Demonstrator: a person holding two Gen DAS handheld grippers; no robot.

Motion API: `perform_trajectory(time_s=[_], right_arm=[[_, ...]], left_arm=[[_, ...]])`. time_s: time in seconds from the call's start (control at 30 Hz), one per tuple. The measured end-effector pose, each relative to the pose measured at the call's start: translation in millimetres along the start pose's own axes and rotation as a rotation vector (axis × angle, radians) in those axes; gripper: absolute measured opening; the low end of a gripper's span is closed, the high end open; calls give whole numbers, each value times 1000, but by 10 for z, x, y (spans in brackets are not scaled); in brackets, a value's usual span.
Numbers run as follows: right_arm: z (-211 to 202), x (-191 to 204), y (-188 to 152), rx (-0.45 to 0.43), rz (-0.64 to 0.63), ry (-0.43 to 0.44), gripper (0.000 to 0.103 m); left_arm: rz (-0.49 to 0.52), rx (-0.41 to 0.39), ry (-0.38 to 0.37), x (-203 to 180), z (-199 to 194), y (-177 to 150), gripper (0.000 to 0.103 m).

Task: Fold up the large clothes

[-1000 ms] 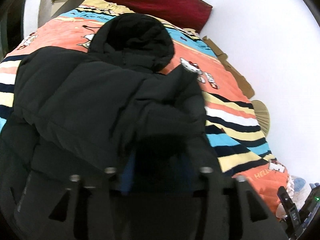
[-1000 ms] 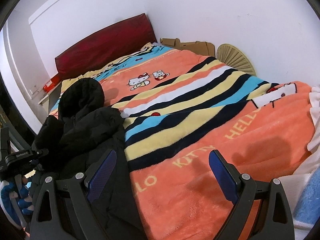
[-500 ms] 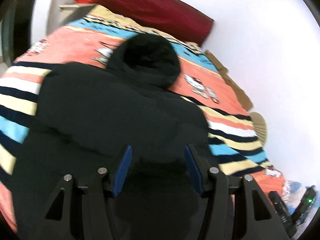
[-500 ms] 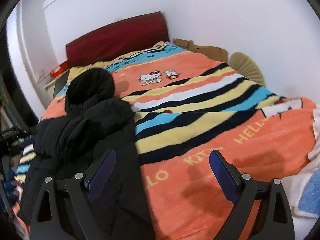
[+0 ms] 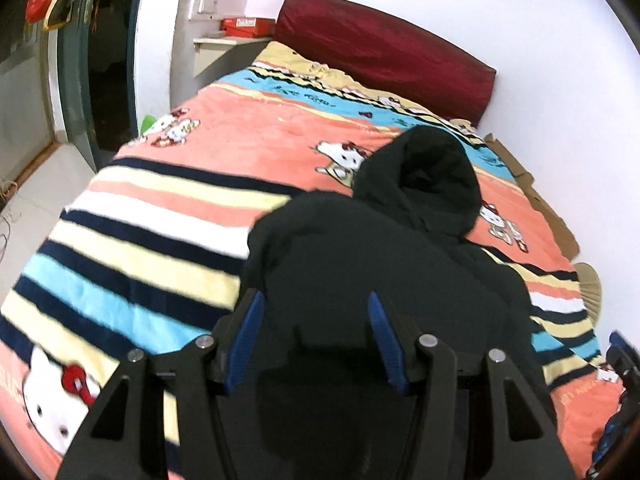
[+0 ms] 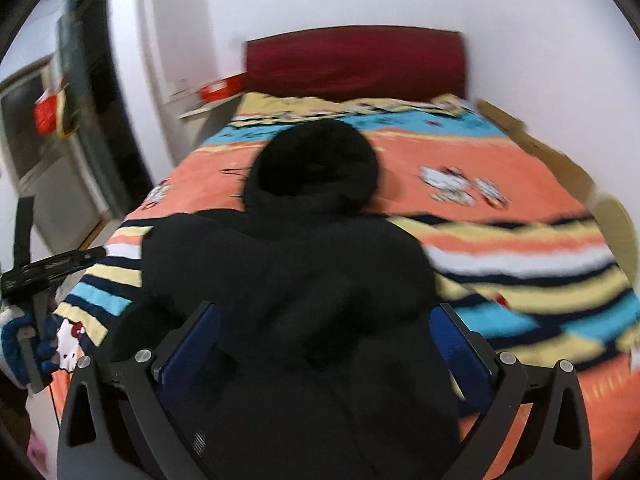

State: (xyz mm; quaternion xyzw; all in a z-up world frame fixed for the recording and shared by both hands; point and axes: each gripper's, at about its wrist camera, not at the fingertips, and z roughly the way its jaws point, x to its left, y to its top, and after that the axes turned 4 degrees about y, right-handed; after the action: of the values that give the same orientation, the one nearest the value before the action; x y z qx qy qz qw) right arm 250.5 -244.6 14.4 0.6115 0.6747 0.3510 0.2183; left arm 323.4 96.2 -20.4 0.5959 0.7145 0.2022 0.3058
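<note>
Both of our grippers hang over the black hooded jacket (image 6: 288, 280), which lies on the striped cartoon blanket (image 5: 140, 240) covering the bed, hood (image 5: 420, 176) toward the dark red headboard (image 5: 384, 52) and hem toward the foot edge where we stand. As we judge it, the fold is partly made: the sleeves look gathered in over the body so the jacket forms one narrow bundle down the bed's middle, though black on black hides the exact layers; the hood is not yet tucked and the length not yet doubled over. Our left gripper (image 5: 316, 332) stands partly open, blue pads (image 5: 248, 340) apart with jacket cloth seen behind the gap, pressing on nothing we can make out. Our right gripper (image 6: 324, 344) has just been opening and now spreads very wide, the jacket under its span but nothing clamped
</note>
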Motion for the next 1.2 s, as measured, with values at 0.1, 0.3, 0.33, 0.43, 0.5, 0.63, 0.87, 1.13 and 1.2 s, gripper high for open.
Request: perform_trajectory(time_s=[0.1,0.3,0.33,0.43,0.5,0.63,0.87,1.13,1.2], right_arm=[[346,281,199,8,-43,40,103],[1140,570,245,75,-103,58,102],[1315,592,203,97,-117,47,102],[1705,557,67,154,-132,37,102],[1894,471,-61,194,-147,26,102],[1977,112,-211,221,-118,75,103],[1731,-289,-395,256,-153,-68,101],[1426,-225,-160,163,-145,-63,98],[1428,-161,-132,143,-153,-44,98]], left_arm=[[40,-16,18,-62,241,156,53],[132,-4,76,-355,897,213,53],[132,3,73,-387,976,197,53],[130,31,59,-410,1311,50,53],[137,44,50,-407,1431,-47,55],[102,56,-1,-269,1472,-185,59],[116,42,85,-288,1234,-263,59],[232,-55,111,-700,931,-357,59],[252,-64,108,-773,924,-376,59]])
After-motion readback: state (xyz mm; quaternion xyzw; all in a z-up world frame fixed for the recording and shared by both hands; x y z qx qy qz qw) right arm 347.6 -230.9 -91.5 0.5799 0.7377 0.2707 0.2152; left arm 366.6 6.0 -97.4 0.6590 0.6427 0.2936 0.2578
